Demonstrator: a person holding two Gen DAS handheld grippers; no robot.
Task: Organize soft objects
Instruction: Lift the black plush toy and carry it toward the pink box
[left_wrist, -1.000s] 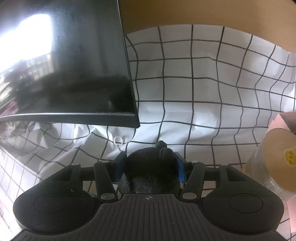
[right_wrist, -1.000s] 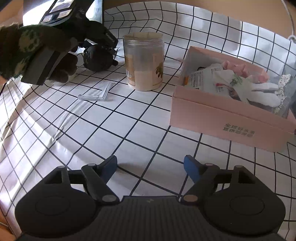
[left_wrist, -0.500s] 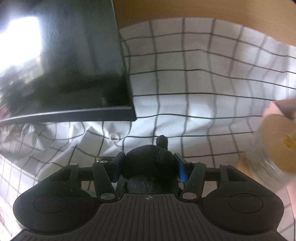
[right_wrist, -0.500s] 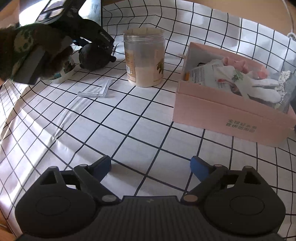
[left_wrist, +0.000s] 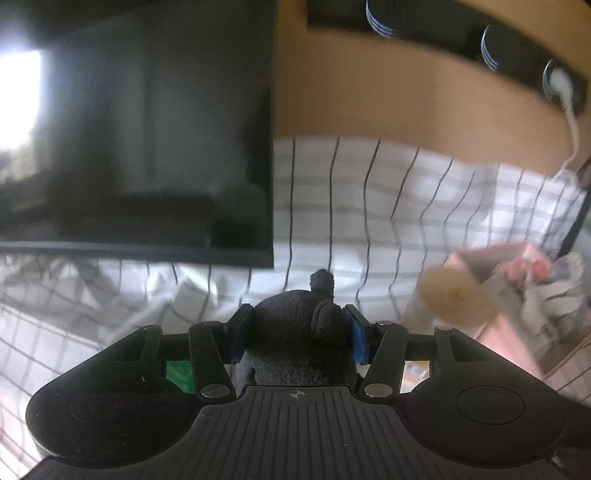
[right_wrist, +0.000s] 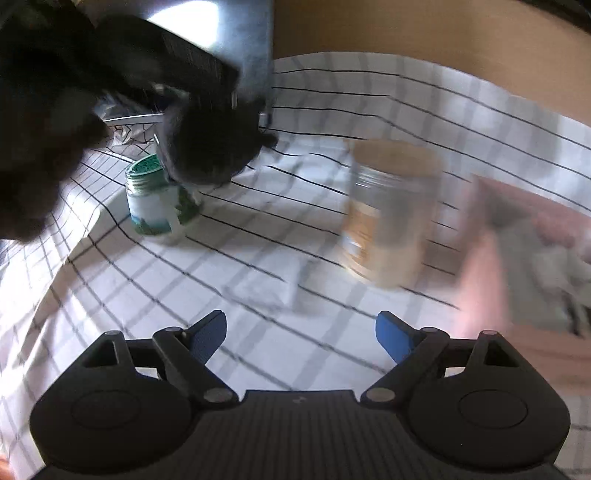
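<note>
My left gripper (left_wrist: 297, 334) is shut on a black plush toy (left_wrist: 295, 339), held up off the checked cloth. In the right wrist view the same toy (right_wrist: 210, 147) hangs in the air at the upper left, under the blurred left gripper and gloved hand. A pink box (right_wrist: 524, 266) with white and pink soft items sits at the right; it also shows in the left wrist view (left_wrist: 509, 295). My right gripper (right_wrist: 301, 332) is open and empty, low over the cloth.
A clear jar with a tan lid (right_wrist: 391, 218) stands between the toy and the pink box. A small green-lidded jar (right_wrist: 159, 199) stands below the toy. A dark monitor (left_wrist: 140, 129) stands at the back left. A power strip (left_wrist: 480, 48) lies on the wooden desk behind.
My left gripper has lifted the black plush toy off the cloth and swung it right toward the jar and pink box. The right gripper has moved left and stayed open.
</note>
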